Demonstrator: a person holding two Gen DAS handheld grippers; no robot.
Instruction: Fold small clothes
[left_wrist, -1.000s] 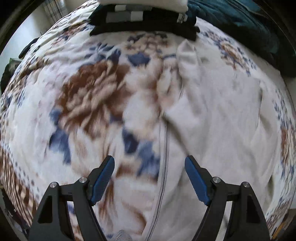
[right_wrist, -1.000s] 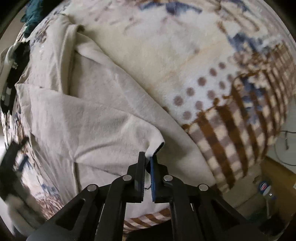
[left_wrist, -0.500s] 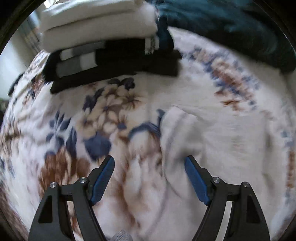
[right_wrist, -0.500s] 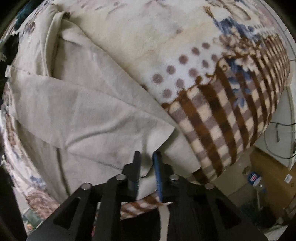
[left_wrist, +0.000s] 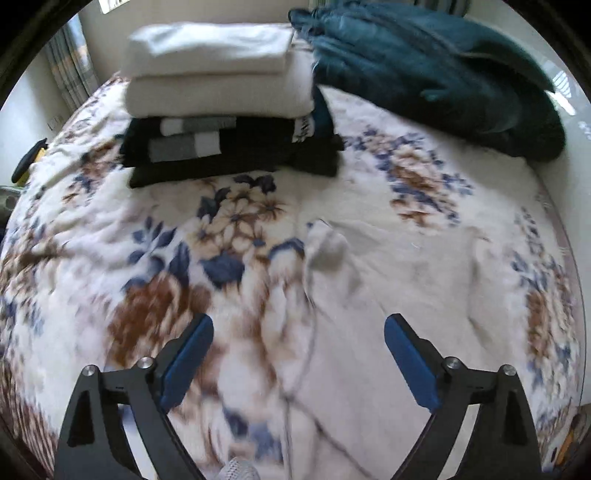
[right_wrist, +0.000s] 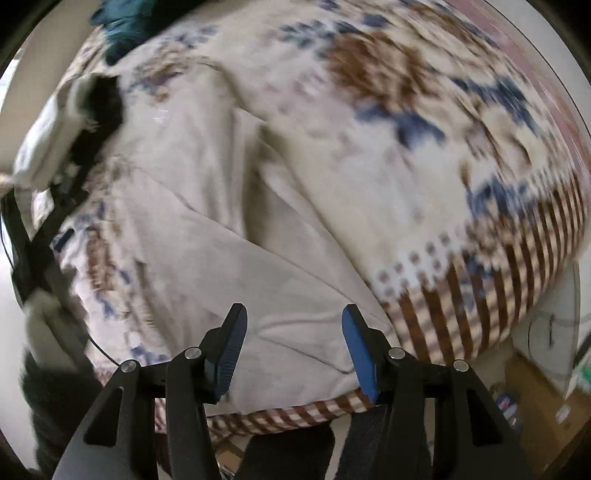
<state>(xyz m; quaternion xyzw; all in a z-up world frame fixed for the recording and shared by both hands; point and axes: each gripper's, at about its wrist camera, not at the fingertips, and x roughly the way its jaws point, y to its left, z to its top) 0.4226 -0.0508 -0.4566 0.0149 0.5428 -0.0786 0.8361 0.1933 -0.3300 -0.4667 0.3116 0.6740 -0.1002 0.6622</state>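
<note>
Both tongs, left tongs (left_wrist: 298, 363) and right tongs (right_wrist: 291, 349), gape wide, gripping nothing; cream garment (right_wrist: 229, 258) lies beneath.

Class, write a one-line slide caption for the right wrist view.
Open right gripper hovers over the cream garment on the floral blanket.

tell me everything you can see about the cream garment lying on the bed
The cream garment is a soft, plain, off-white knit piece lying on the floral blanket, partly folded, one flap laid over its body, with shallow creases. Its lower edge reaches the blanket's checked border. Both the right gripper and left gripper are open, neither holding it.
</note>
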